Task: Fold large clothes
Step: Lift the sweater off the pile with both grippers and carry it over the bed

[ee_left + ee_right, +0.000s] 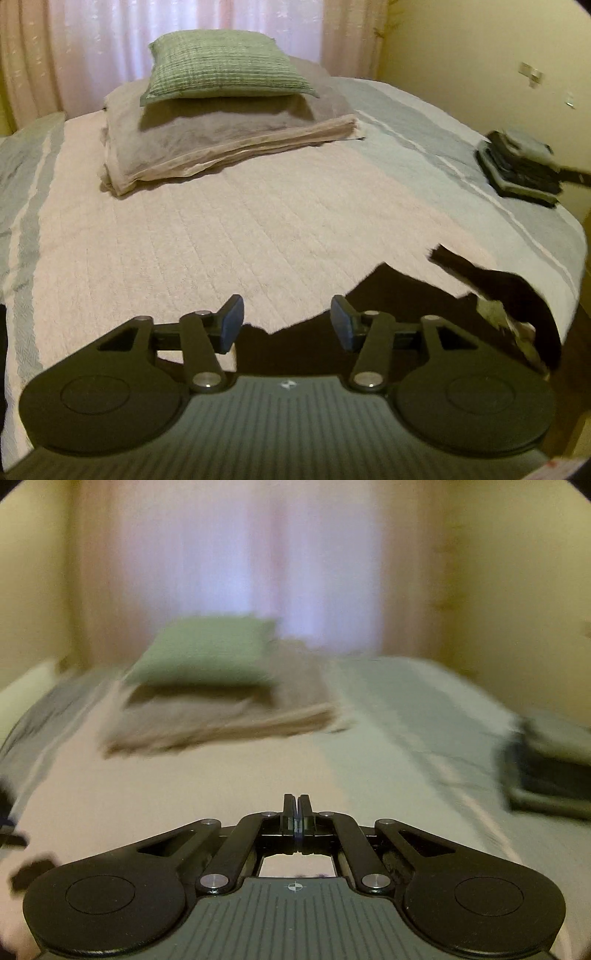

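A dark garment (406, 314) lies crumpled at the near right edge of the bed, with a pale label showing at its right side. My left gripper (288, 323) hovers open just over its near edge, blue pads (231, 325) wide apart with nothing between them. In the right wrist view, which is motion-blurred, my right gripper (297, 812) is shut above the bedspread (221, 794), and nothing shows between its fingers. Blurry dark shapes (33, 873) sit at that view's lower left; I cannot tell what they are.
A green pillow (229, 66) rests on a folded beige blanket (221, 147) at the bed's far middle. A stack of folded dark and pale clothes (517, 170) sits at the bed's right edge. Curtains hang behind, and a yellow wall stands to the right.
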`<state>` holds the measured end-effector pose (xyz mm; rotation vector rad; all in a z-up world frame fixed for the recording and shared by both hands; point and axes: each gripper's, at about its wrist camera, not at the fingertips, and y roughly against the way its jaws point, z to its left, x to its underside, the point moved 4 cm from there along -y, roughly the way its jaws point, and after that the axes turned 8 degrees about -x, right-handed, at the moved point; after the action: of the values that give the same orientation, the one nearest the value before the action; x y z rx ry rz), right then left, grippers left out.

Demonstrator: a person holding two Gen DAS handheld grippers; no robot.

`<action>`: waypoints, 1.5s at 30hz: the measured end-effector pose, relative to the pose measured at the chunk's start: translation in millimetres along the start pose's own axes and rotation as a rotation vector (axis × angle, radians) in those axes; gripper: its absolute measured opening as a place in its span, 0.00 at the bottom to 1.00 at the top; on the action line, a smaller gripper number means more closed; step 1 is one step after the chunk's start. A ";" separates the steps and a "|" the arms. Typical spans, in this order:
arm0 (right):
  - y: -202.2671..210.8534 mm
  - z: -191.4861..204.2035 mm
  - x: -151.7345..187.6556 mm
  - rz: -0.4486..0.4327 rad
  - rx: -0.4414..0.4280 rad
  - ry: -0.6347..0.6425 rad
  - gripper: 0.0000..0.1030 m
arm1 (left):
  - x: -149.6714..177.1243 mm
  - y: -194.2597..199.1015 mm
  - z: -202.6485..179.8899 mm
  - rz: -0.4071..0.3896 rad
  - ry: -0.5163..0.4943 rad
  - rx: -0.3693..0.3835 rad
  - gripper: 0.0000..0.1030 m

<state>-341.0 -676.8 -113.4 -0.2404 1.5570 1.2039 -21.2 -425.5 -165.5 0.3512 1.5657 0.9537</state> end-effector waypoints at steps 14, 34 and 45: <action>-201.5 -12.7 121.7 0.526 -0.446 0.096 0.68 | 74.0 -133.4 34.5 0.270 0.180 -0.033 0.64; -54.5 -19.0 -221.1 -0.031 -0.542 0.181 0.04 | -142.3 29.6 61.2 -0.192 0.163 0.038 0.04; 113.1 -6.3 -309.1 -0.479 -0.527 0.378 0.05 | -262.6 248.4 26.1 -0.733 0.042 -0.036 0.04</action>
<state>-305.5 -760.0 203.1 -1.1748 1.3471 1.1969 -3.3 -444.3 196.0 -0.2668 1.5387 0.4129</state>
